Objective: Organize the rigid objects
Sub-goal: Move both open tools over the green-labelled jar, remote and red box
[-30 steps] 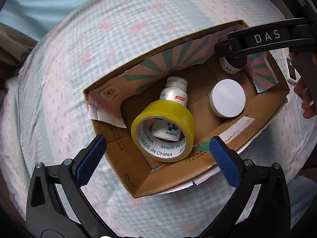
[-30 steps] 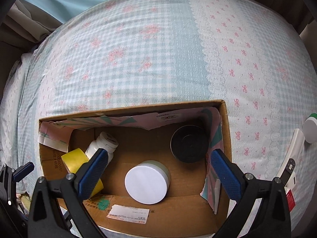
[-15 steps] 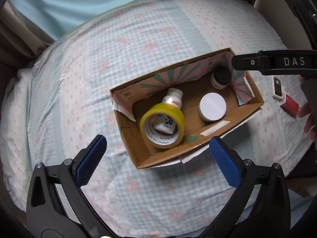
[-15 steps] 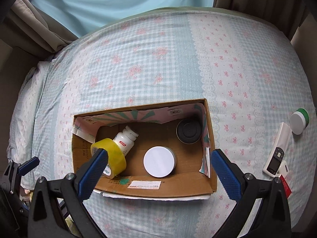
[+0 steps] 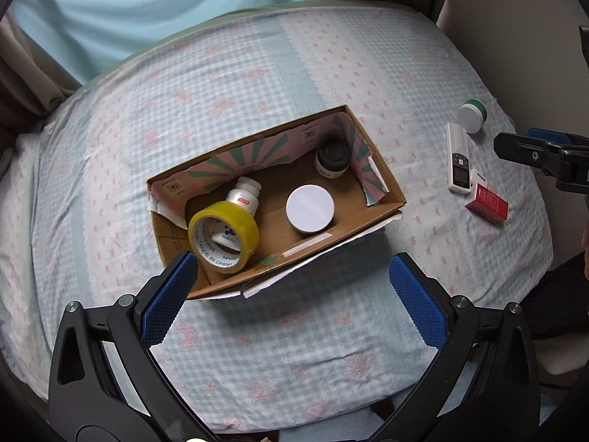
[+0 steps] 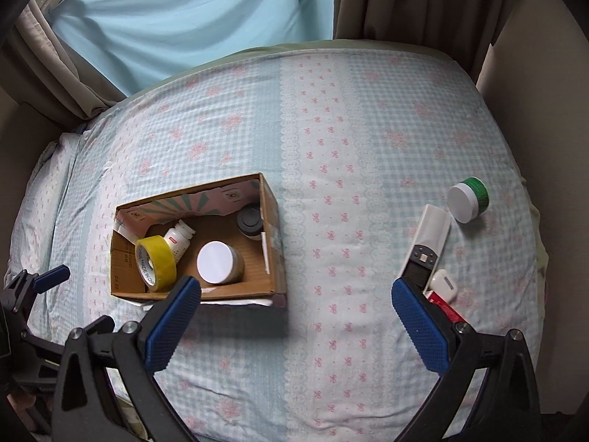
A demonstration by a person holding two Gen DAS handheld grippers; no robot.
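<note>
A cardboard box [image 5: 383,213] [image 6: 274,228] lies on the bed. Inside it are a yellow tape roll [image 5: 222,235] [image 6: 154,261], a white pill bottle [image 5: 244,193] [image 6: 180,237], a white-lidded jar [image 5: 310,208] [image 6: 217,261] and a black-lidded jar [image 5: 333,156] [image 6: 250,221]. Right of the box lie a green jar with a white lid [image 5: 472,115] [image 6: 468,199], a white remote-like device [image 5: 458,158] [image 6: 429,239], a small red box [image 5: 486,202] [image 6: 445,307] and a small white case [image 6: 443,283]. My left gripper [image 5: 294,287] is open above the box's near side, holding nothing. My right gripper [image 6: 294,322] is open over bare sheet.
A blue-and-pink checked sheet [image 6: 331,147] covers the bed. Curtains [image 6: 405,0] and a light blue drape [image 6: 184,18] hang behind it. The right gripper's tip [image 5: 530,153] shows at the right edge of the left wrist view. The left gripper's tip [image 6: 44,280] shows at the right wrist view's left edge.
Both grippers have pulled up and back from the box, which now looks smaller. The right gripper has shifted right, bringing the loose items beside the box into view.
</note>
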